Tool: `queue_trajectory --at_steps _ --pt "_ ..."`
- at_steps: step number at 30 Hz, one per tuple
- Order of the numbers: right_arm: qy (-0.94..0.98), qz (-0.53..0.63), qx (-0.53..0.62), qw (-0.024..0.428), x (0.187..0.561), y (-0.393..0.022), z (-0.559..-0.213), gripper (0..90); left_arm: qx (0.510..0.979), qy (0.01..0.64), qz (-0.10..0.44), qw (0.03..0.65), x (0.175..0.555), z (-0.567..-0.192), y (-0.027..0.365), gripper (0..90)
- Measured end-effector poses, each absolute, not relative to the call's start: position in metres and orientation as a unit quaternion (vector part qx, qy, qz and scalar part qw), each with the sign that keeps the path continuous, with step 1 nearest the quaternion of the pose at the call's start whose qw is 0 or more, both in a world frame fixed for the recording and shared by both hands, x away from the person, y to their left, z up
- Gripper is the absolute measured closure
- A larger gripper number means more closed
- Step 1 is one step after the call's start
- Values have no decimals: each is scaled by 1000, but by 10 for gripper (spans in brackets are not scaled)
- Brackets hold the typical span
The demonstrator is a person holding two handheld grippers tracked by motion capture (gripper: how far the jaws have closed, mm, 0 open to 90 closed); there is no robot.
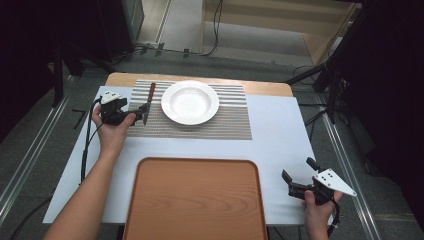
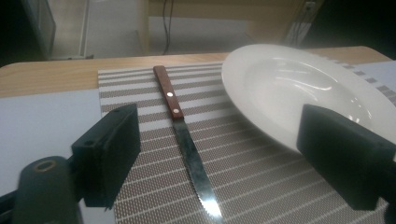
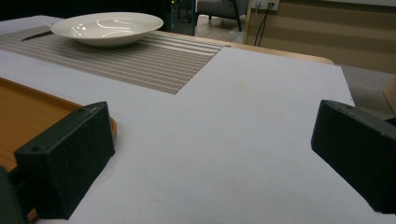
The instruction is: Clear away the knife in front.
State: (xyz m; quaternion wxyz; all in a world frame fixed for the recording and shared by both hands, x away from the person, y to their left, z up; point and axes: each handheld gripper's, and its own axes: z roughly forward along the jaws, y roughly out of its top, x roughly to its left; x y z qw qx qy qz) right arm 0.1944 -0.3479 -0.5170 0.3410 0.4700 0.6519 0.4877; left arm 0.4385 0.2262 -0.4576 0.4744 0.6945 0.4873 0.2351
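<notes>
Two grippers, both spread wide, holding nothing. Left gripper (image 1: 134,113) sits at the left end of the striped placemat (image 1: 225,122), black blocky jaws straddling the knife (image 2: 184,135) blade without touching it. Knife: reddish wood handle with two rivets, dull serrated steel blade, long axis running away from the person, handle at the far end, tip toward the gripper. Round glossy white plate (image 1: 190,102), shallow bowl shape, lies on the woven mat just right of the knife. Right gripper (image 1: 295,182) is low over the white table cover (image 1: 280,135) near the right front corner, jaws apart, beside the wood-grain tray (image 1: 195,200) with rounded corners.
</notes>
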Motion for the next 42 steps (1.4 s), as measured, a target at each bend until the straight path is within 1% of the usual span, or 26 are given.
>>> queue_trajectory --at_steps 6,10,11,12,15,17,18,20,23,27,33,34,35,36,42 --pt "651 490 470 339 194 -348 -517 0 694 509 228 455 457 -457 223 199" --pt "651 491 470 338 194 -349 -517 0 702 518 227 432 468 -458 220 254" --pt "651 491 470 338 194 -349 -517 0 705 519 228 425 471 -458 219 254" --pt "651 491 470 337 194 -349 -517 0 710 523 223 415 477 -458 217 280" --pt "651 492 471 337 194 -349 -517 0 713 531 213 405 487 -457 214 321" --pt "650 492 471 336 195 -349 -517 0 715 537 204 399 491 -457 213 368" --pt "651 491 471 337 195 -348 -517 0 720 543 188 390 497 -456 211 397" --pt "651 491 470 337 195 -348 -517 0 725 545 181 379 503 -456 207 433" --pt "651 492 471 336 195 -349 -517 0 730 548 172 370 509 -456 203 448" --pt "651 492 470 336 195 -349 -517 0 737 561 148 347 522 -461 196 464" --pt "650 492 471 336 195 -349 -517 0 743 569 129 328 532 -469 193 557" --pt "650 492 471 336 195 -349 -517 0 743 569 129 328 532 -469 193 567" --pt "650 492 471 336 195 -349 -517 0 744 577 130 311 536 -471 192 586" --pt "650 492 471 336 195 -349 -517 0 745 578 127 308 538 -472 192 605" --pt "650 492 471 337 195 -348 -517 0 748 579 131 297 542 -473 188 642"
